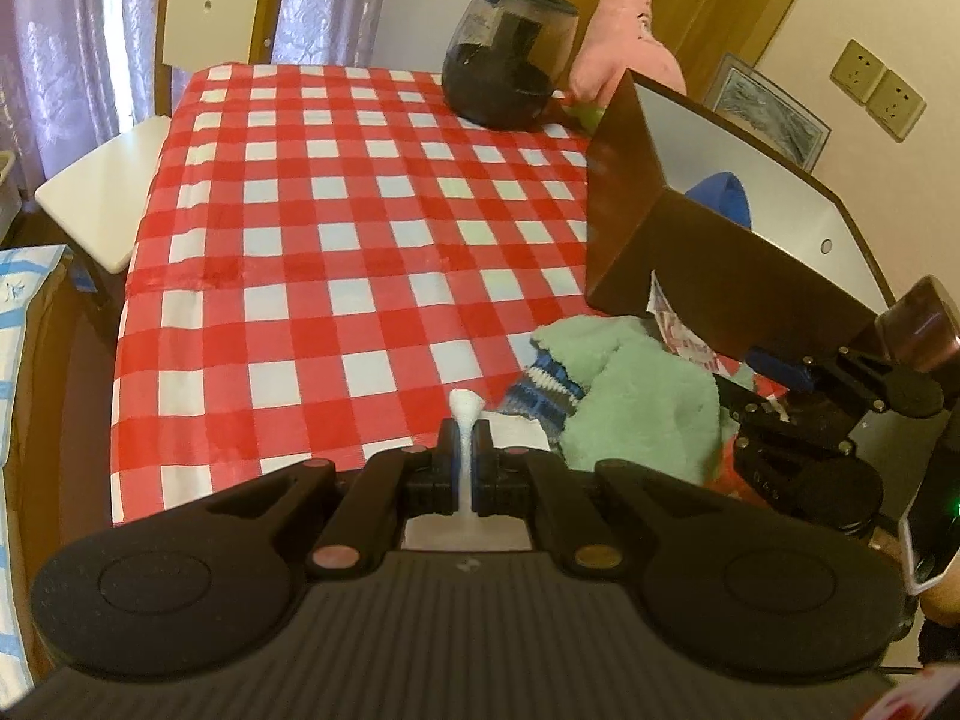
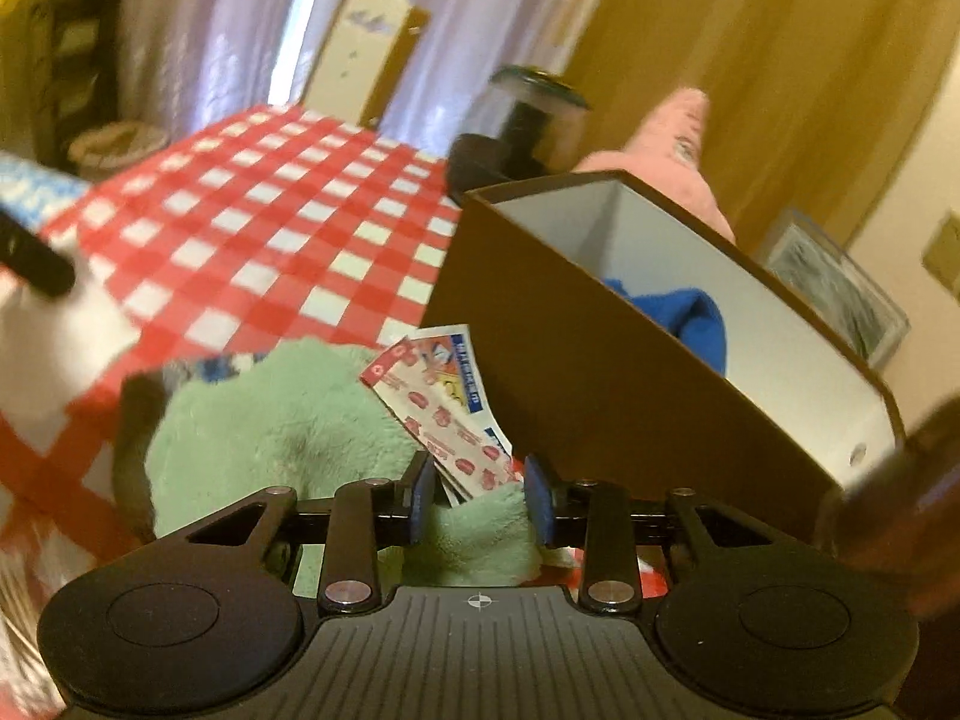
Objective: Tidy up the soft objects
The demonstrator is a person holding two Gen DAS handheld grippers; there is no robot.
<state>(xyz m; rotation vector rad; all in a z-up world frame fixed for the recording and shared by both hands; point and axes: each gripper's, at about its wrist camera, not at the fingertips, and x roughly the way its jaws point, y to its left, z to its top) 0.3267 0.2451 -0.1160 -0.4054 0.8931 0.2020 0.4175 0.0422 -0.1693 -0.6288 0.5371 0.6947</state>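
Observation:
My left gripper (image 1: 462, 456) is shut on a thin white cloth (image 1: 463, 420) at the table's near edge; the cloth hangs down below the jaws. My right gripper (image 2: 480, 501) is open, its jaws either side of a fold of a fluffy mint-green cloth (image 2: 288, 426), which also shows in the left wrist view (image 1: 642, 396). A blue-and-white striped knit piece (image 1: 549, 387) lies under the green cloth. A brown box (image 2: 570, 348) with a white inside stands to the right and holds a blue cloth (image 2: 696, 318). A printed packet (image 2: 444, 402) leans against the box.
A red-and-white checked tablecloth (image 1: 336, 228) covers the table. A dark round jar (image 1: 504, 54) and a pink plush toy (image 1: 624, 36) stand at the far right. A white chair (image 1: 102, 192) is beside the table's left side.

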